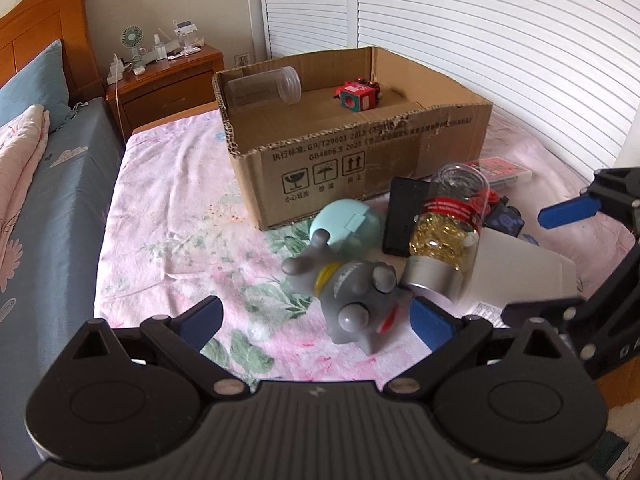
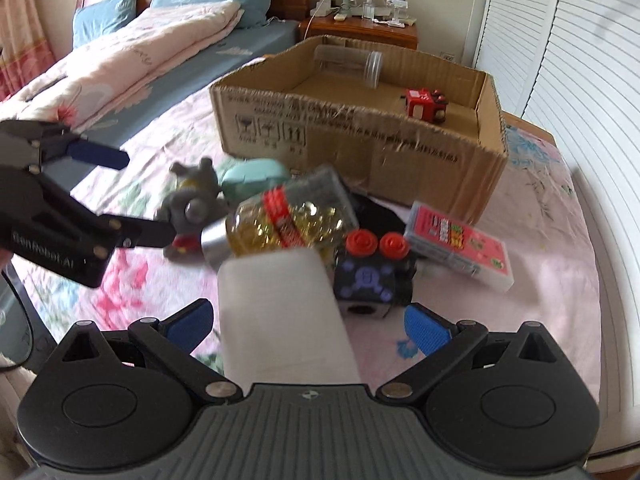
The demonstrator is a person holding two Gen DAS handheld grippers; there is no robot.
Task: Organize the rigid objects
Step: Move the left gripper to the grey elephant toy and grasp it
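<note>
Brown cardboard box [image 1: 360, 160]; grey toy [image 1: 352, 300]; pink floral sheet [image 1: 180, 240]; mint case [image 1: 348, 228].

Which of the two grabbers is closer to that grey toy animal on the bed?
Left. The left gripper is open with the grey toy animal just beyond its fingertips. The right gripper, also open, straddles the white box, with the toy farther off to its left.

The cardboard box [image 1: 360, 160] carries black print on its near wall: a line of Chinese characters followed by "GB/T29601 2013", below it "GB4806.9 2023", and at the wall's left end three handling signs, a broken glass, an umbrella and two up arrows, each with small Chinese characters under it. On the side of the left gripper [image 2: 60, 216], in the right wrist view, pale lettering reads roughly "GenRobot.AI". The print on the red-and-white flat box [image 2: 460, 246] is too blurred to read.
</note>
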